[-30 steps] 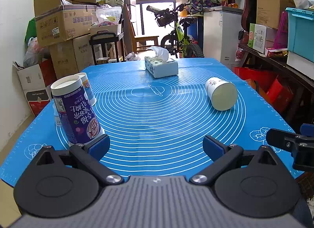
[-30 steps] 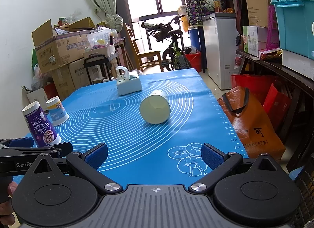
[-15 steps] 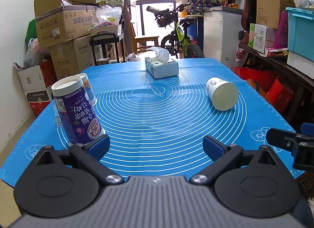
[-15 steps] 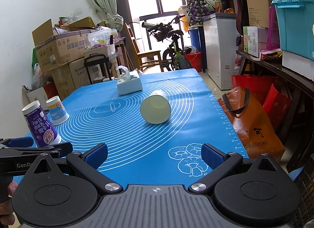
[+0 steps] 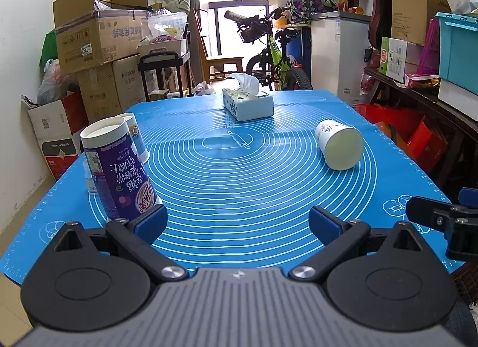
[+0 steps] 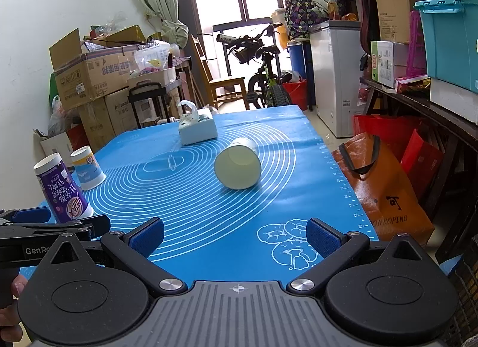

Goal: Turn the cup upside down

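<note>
Cup (image 6: 237,167) lies mid-mat (image 6: 209,227), well inside its edges.

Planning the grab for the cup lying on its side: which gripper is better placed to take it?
Right, probably. The paper cup lies nearly straight ahead of the open right gripper, mouth facing it. From the left gripper, also open, it lies off to the right.
</note>
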`<state>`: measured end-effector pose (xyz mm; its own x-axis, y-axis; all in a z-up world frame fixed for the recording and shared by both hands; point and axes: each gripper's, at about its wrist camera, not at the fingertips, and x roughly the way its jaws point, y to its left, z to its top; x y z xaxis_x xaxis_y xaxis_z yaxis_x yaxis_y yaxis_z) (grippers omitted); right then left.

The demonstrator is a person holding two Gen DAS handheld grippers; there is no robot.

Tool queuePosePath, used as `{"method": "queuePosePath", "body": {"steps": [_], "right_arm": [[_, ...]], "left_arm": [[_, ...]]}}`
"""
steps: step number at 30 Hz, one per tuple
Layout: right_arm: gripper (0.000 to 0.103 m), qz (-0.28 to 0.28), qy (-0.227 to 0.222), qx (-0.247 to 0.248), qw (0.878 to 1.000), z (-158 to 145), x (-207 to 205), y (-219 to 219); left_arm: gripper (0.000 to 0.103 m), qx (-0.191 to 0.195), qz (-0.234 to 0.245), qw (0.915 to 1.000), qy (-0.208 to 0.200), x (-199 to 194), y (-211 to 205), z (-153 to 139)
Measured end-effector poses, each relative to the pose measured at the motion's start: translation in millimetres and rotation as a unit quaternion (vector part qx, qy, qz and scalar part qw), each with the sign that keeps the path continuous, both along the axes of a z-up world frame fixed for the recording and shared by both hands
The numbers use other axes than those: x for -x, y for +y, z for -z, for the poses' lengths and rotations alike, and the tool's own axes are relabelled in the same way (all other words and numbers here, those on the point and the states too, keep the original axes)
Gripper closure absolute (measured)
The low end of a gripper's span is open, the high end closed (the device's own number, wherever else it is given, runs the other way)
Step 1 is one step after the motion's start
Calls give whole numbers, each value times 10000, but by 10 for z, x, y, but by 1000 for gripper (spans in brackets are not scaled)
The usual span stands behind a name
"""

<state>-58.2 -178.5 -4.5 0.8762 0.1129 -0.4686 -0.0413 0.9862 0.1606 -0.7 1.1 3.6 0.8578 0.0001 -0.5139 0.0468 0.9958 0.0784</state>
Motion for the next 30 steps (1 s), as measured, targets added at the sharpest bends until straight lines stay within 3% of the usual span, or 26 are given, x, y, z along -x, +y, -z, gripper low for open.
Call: {"method": "queuePosePath", "body": {"steps": [30], "right_arm": [[3, -30, -7, 36, 10000, -38, -3, 0]], "left_arm": [[3, -18, 6, 10000, -29, -3, 16, -26]]}}
